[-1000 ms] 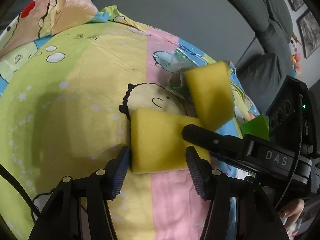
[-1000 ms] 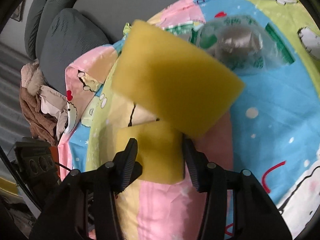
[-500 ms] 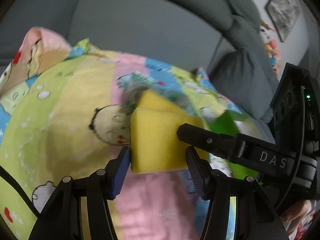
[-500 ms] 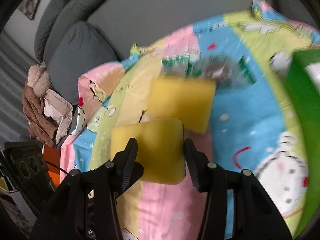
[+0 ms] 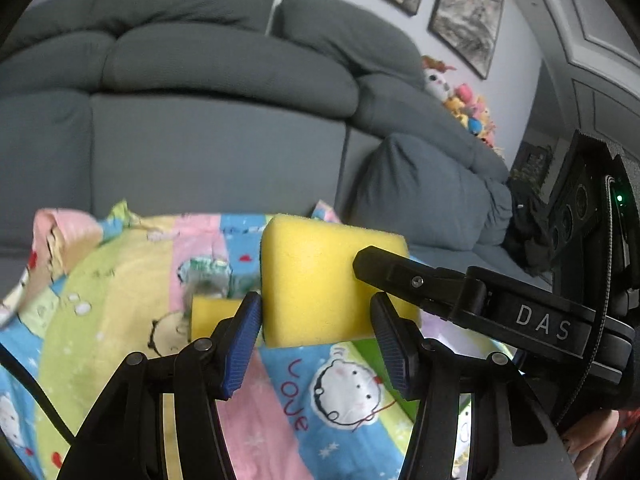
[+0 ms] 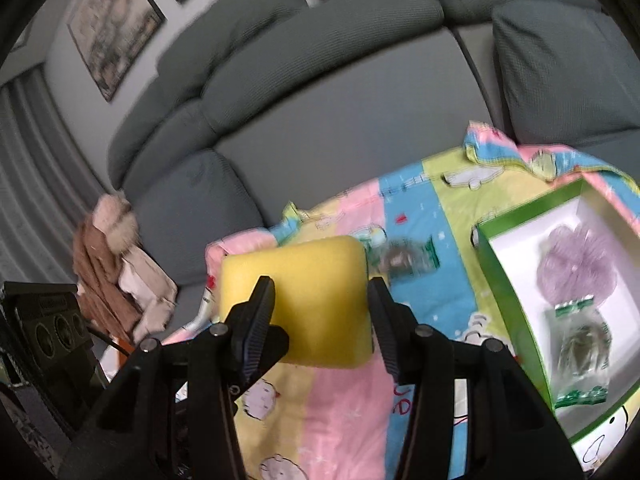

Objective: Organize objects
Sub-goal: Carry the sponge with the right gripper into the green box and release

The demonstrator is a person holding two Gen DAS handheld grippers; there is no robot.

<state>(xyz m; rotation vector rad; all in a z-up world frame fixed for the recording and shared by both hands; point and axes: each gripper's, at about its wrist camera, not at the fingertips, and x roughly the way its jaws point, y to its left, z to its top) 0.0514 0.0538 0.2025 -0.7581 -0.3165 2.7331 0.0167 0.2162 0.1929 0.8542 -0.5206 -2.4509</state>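
My left gripper (image 5: pixel 316 312) is shut on a yellow sponge (image 5: pixel 316 264), blue pads pressed on its two sides, held in the air above the cartoon blanket (image 5: pixel 120 312). A corner of another yellow sponge (image 5: pixel 212 316) shows just left of my left finger. One black finger (image 5: pixel 400 272) of the right gripper crosses in front from the right. In the right wrist view my right gripper (image 6: pixel 320 292) is shut on its own yellow sponge (image 6: pixel 304 264), also lifted off the blanket (image 6: pixel 344 412).
An open green box (image 6: pixel 496 280) with a white inside lies on the blanket at right, holding a purple mesh puff (image 6: pixel 576 268) and a bagged scrubber (image 6: pixel 584 344). Another bagged scrubber (image 6: pixel 404 260) lies on the blanket. A grey sofa (image 5: pixel 208 80) fills the background.
Both grippers have risen off the blanket with their sponges and tilted up toward the sofa. The green box has come into the right wrist view.
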